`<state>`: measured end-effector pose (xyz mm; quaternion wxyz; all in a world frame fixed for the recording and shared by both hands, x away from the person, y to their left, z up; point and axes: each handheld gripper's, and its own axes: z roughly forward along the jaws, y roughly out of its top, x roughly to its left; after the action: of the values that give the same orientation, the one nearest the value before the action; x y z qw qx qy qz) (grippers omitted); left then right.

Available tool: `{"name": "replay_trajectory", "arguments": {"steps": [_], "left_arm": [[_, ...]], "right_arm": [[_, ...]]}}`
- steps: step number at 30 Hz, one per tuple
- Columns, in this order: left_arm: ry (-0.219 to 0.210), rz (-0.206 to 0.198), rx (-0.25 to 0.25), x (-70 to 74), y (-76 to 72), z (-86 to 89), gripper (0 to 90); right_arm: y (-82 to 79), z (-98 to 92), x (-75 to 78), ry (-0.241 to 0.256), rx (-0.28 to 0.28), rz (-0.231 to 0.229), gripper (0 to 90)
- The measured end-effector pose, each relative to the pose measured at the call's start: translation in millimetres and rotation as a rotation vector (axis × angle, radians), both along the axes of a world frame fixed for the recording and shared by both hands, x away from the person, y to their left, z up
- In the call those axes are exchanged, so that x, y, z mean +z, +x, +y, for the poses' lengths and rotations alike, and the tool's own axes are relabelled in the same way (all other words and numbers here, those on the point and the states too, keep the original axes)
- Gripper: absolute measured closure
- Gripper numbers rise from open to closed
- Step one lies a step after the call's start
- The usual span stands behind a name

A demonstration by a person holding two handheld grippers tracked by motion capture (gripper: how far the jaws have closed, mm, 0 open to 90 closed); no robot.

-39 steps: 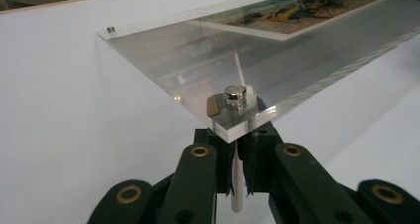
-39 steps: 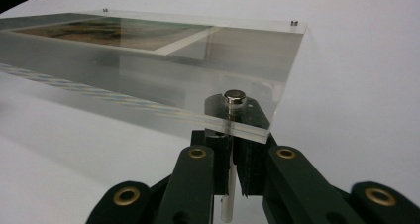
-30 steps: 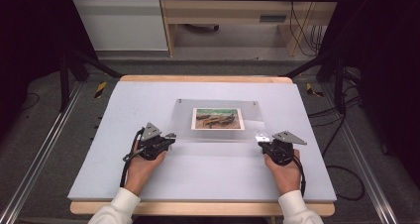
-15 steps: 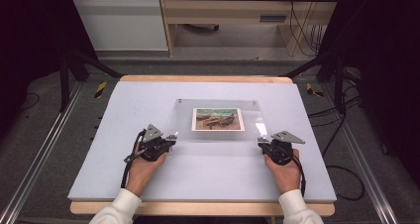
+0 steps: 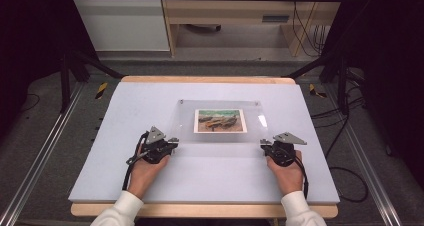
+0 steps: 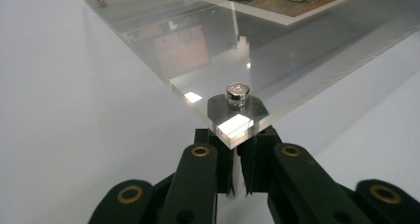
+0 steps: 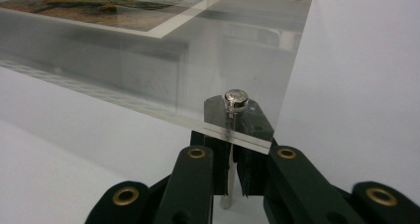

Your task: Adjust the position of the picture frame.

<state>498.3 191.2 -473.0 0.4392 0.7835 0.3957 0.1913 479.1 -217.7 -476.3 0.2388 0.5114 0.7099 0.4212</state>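
My left hand-held gripper (image 5: 172,142) and right hand-held gripper (image 5: 263,145) each pinch a near corner standoff under the clear acrylic photo frame (image 5: 218,121), which lies mid-desk (image 5: 125,106). I judge both grips are made; lifting or moving it remains.

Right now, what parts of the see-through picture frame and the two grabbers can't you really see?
- Left gripper jaw tips, left gripper view: tucked under the frame's near corner, so their grip is unclear.
- Right gripper jaw tips, right gripper view: hidden likewise.
- Picture, both gripper views: cut off by the top edge.
- Corner bolts, high view: too small to make out.
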Motion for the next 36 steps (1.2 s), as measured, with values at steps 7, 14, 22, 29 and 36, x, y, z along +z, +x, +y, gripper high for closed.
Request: {"name": "replay_trajectory", "arguments": {"steps": [7, 14, 22, 29, 36], "left_arm": [[0.009, -0.001, -0.012, 0.1, -0.1, 0.8, 83.1], [0.036, 0.011, -0.003, -0.6, -0.4, 2.0, 69.2], [0.023, 0.067, -0.020, 5.4, -4.3, 6.9, 39.2], [-0.002, 0.063, -0.030, 10.4, -7.4, 9.3, 23.9], [-0.036, 0.040, -0.028, 19.7, -12.3, 15.4, 11.1]], "right_arm": [[-0.4, -0.2, -0.2, 0.001, -0.005, 0.001, 83.6], [-2.1, -3.1, 0.9, -0.001, -0.007, 0.034, 56.6], [-16.3, -1.9, 8.5, -0.049, -0.002, 0.022, 30.0], [-21.3, -5.3, 14.8, -0.019, -0.003, 0.015, 21.9], [-26.0, -7.2, 25.9, -0.005, 0.015, -0.015, 14.6]]}}
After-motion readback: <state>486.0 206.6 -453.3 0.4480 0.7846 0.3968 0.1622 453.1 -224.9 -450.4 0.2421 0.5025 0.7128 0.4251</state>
